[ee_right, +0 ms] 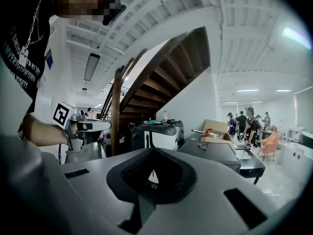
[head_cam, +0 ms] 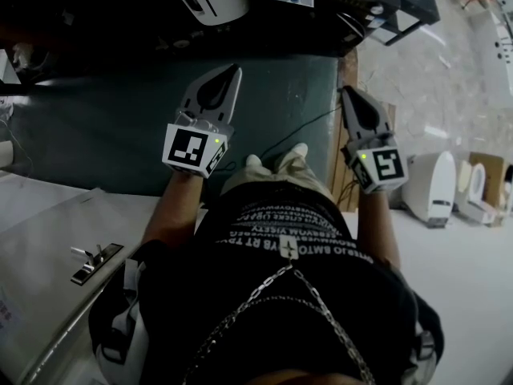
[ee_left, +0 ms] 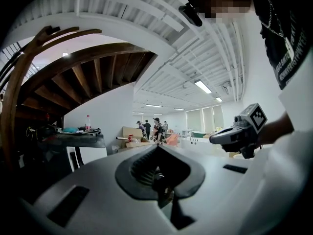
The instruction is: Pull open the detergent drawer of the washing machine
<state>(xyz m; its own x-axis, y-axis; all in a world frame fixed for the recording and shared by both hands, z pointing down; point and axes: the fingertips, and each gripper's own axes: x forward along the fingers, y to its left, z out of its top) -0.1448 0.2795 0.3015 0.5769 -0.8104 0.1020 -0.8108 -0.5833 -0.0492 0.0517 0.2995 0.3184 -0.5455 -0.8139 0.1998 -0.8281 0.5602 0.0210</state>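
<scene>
Above and ahead of the left claw [head_cam: 235,70] and the right claw [head_cam: 350,93]: wooden staircase [ee_right: 161,67], underside only, upper run cut off by the frame edge. Beyond it, an open hall with people [ee_right: 249,121] far ahead of the right claw, too small for detail.

Below both claws: green mat [head_cam: 96,127], mostly bare, far edge lost in shadow. Right edge roughly beneath the right claw, pale floor [head_cam: 433,87] beyond. Free room on every side of each claw, with nothing touching either.

Ahead of both claws: white appliance [ee_right: 164,137] with a dark, cluttered top, lower front masked by the claw bodies. Cannot tell whether this is the washing machine. Detergent drawer not made out in any view. To its right, ahead of the right claw: grey cabinet [ee_right: 215,153] and cardboard box [ee_right: 220,129].

Behind and left of the left claw: white panel [head_cam: 48,247], cut off at the frame edge, carrying a small metal fitting [head_cam: 94,263]. Right of the right claw: white fixtures [head_cam: 433,187] on the floor, well apart.

Left claw: jaws fully together, nothing between. Right claw: jaws together at the tips, likewise empty. Claws side by side, well apart, pointing away from the person.

Between the claws, lower down: shoes [head_cam: 276,160] on the mat and a thin cable [head_cam: 300,131] running toward the right claw.
</scene>
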